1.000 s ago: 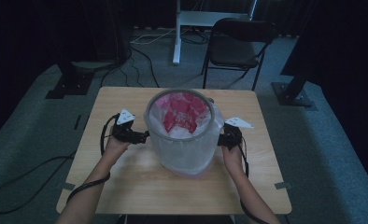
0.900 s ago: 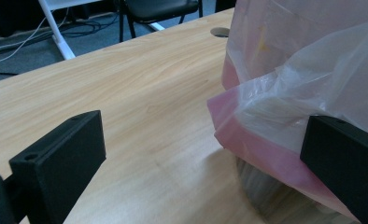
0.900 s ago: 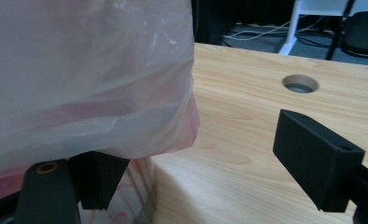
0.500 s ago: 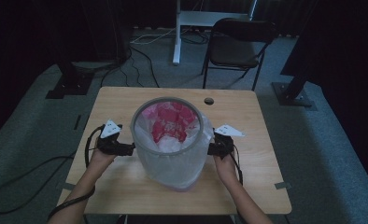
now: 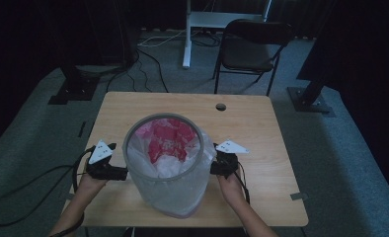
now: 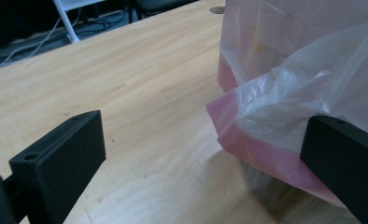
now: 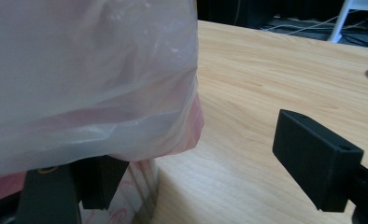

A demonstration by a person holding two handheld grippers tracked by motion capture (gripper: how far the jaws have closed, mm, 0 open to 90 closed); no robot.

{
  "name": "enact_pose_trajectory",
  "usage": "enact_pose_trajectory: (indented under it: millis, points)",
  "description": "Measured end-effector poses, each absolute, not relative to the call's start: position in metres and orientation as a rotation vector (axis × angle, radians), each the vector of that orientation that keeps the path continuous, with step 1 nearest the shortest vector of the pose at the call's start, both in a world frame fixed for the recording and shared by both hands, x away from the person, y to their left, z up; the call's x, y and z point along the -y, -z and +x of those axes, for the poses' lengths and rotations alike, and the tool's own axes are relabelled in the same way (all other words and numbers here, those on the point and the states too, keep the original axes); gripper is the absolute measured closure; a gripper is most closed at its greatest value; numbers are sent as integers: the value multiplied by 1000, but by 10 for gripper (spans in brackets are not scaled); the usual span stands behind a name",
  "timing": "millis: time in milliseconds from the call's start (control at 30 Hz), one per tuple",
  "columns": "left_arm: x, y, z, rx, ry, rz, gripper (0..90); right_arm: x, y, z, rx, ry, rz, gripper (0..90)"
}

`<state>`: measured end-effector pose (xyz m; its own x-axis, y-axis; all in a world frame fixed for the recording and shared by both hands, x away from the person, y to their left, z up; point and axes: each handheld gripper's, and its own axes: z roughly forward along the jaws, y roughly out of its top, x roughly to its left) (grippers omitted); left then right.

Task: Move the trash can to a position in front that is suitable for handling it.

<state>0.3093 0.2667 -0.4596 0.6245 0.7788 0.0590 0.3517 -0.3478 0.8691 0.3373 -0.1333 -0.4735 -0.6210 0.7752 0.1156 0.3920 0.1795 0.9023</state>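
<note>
You've carried the lined bin [image 5: 165, 168] back to the near edge of the table [image 5: 261, 123], still flanked by your left gripper [image 5: 117, 173] and right gripper [image 5: 216, 168], both jaws apart, so the liner's overhang comes next.

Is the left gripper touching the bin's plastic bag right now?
Touching. In the left gripper view, the bag drapes onto one jaw of the left gripper; the other jaw stands clear over bare table.
</note>
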Motion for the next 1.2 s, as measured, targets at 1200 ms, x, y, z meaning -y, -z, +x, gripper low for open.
enact_pose_trajectory:
  millis: [1200]
  points:
    - [-305,523,287,-1026,-362,1917,0,225,503,319,-2226,-1585,1128,154]
